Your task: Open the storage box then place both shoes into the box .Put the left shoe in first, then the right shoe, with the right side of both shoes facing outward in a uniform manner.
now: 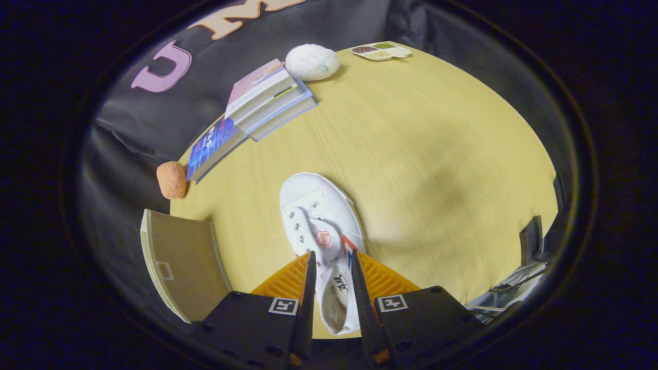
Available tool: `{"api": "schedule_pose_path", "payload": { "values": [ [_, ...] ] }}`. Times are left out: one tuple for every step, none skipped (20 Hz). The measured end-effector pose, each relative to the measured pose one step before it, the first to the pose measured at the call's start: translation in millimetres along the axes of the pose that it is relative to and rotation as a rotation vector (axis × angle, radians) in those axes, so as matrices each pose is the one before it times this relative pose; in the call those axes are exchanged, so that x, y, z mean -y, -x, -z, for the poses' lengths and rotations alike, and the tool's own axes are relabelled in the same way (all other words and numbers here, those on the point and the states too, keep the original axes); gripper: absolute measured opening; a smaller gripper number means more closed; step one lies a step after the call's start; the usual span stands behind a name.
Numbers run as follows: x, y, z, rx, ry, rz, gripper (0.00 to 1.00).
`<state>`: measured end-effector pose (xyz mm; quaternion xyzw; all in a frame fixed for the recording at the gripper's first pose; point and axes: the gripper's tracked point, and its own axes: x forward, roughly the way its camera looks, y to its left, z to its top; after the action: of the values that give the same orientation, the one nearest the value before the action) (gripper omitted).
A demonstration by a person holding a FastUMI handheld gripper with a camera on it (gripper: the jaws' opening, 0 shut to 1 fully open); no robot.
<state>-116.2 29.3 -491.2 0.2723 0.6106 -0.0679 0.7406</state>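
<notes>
A tan box [180, 262] stood at the table's [437, 169] left edge, just left of the gripper [331, 267]; beyond it an orange ball [171, 180] sat at the same edge, touching the end of a book [213, 146]; a stack of books [270, 100] lay further along, with a white ball [312, 62] beside its far end. The gripper's fingers were clamped on a white shoe [318, 221], one on each side of its heel opening; the toe pointed ahead beyond the fingertips, and whether the sole touched the table could not be told. Right of the shoe the tabletop lay bare up to its right edge, crossed by a soft shadow; a small tray [381, 51] sat at the far edge; cables [514, 288] hung off the near right corner.
</notes>
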Motion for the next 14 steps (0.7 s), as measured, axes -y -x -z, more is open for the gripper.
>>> {"api": "schedule_pose_path", "payload": {
  "values": [
    [4.97,-3.28,0.77,-0.00001,0.00581,0.01334,0.41],
    [4.49,-3.55,1.52,-0.00124,0.00875,0.01062,0.41],
    [5.30,-4.26,1.57,-0.00414,0.01362,0.01591,0.41],
    [4.58,-5.01,2.31,-0.00584,0.01553,0.01498,0.41],
    [3.39,-5.28,2.97,-0.00959,0.01215,0.00727,0.41],
    [-2.06,-3.61,2.38,-0.01028,0.00230,-0.01000,0.41],
    [-1.71,-1.19,0.85,-0.00478,-0.00800,-0.00754,0.41],
    [0.25,-2.30,-0.22,-0.00215,-0.00203,-0.00295,0.41],
    [-0.52,-0.90,-0.01,-0.00312,0.00707,-0.00578,0.41],
    [-0.90,-1.17,1.13,-0.00478,0.01012,-0.00813,0.41],
    [1.28,1.05,0.15,0.00231,0.00313,-0.00399,0.37],
    [-2.13,-2.25,-0.20,-0.00507,0.00133,-0.00035,0.34],
    [0.69,-0.99,-1.31,0.00623,0.00817,0.00129,0.30],
    [-0.56,3.44,-0.94,0.00878,0.00319,0.00630,0.20]
  ]
}}
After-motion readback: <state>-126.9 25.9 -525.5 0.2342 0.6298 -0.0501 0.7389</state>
